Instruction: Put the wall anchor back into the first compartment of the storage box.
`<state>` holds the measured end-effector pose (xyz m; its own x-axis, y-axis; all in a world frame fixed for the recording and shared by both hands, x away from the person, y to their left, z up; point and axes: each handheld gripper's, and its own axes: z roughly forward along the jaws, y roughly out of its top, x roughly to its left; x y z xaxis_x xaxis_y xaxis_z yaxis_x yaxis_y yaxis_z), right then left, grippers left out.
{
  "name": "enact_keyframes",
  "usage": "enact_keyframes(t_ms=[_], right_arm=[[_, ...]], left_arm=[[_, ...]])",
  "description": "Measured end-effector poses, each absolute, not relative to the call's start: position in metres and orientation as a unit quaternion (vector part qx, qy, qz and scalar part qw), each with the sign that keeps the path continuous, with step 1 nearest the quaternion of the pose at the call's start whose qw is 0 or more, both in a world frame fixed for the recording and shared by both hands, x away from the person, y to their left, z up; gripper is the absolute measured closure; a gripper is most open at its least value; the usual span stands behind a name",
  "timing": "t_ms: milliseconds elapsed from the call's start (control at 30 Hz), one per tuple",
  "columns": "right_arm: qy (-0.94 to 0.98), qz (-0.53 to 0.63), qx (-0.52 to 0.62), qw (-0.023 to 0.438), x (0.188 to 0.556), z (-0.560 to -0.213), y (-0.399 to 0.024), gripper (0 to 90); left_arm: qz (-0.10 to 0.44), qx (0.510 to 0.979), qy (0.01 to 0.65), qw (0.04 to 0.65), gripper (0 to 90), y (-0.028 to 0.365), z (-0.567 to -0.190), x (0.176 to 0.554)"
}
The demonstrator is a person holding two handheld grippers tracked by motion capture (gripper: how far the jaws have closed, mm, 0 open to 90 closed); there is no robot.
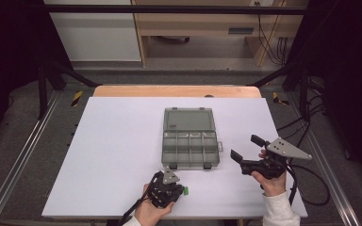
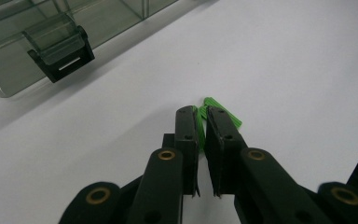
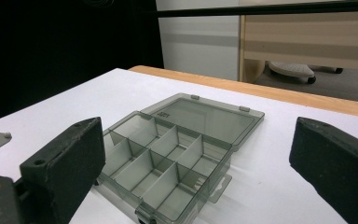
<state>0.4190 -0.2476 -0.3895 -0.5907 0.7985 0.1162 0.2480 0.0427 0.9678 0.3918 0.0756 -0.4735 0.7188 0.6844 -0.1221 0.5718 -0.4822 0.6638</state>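
A small green plastic piece (image 2: 223, 112) lies on the white table top (image 1: 118, 155) near the front edge, just in front of the box. My left gripper (image 2: 203, 114) points down at it and is shut on it, the green showing between and beside the black jaw tips. From above, that gripper (image 1: 181, 190) has the green piece (image 1: 186, 190) at its right side. A clear grey compartment box (image 1: 190, 149) stands open, its lid (image 1: 188, 119) lying flat behind it. My right gripper (image 1: 248, 148) hovers right of the box, open and with nothing between its pads, aimed at the box (image 3: 168, 154).
The box's front latch (image 2: 60, 46) shows close by in the left gripper view. A wooden strip (image 1: 176, 91) runs along the table's far edge. Black frame bars and cables (image 1: 306, 117) stand at the right side.
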Motion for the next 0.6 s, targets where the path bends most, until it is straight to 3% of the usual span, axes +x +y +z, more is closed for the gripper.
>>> enact_keyframes(t_ms=[600], right_arm=[[0.678,0.580,0.385,0.237,0.419,-0.389,-0.249,3.7]], left_arm=[[0.088,0.845,0.361,0.385,84.1,0.088,-0.458,0.391]])
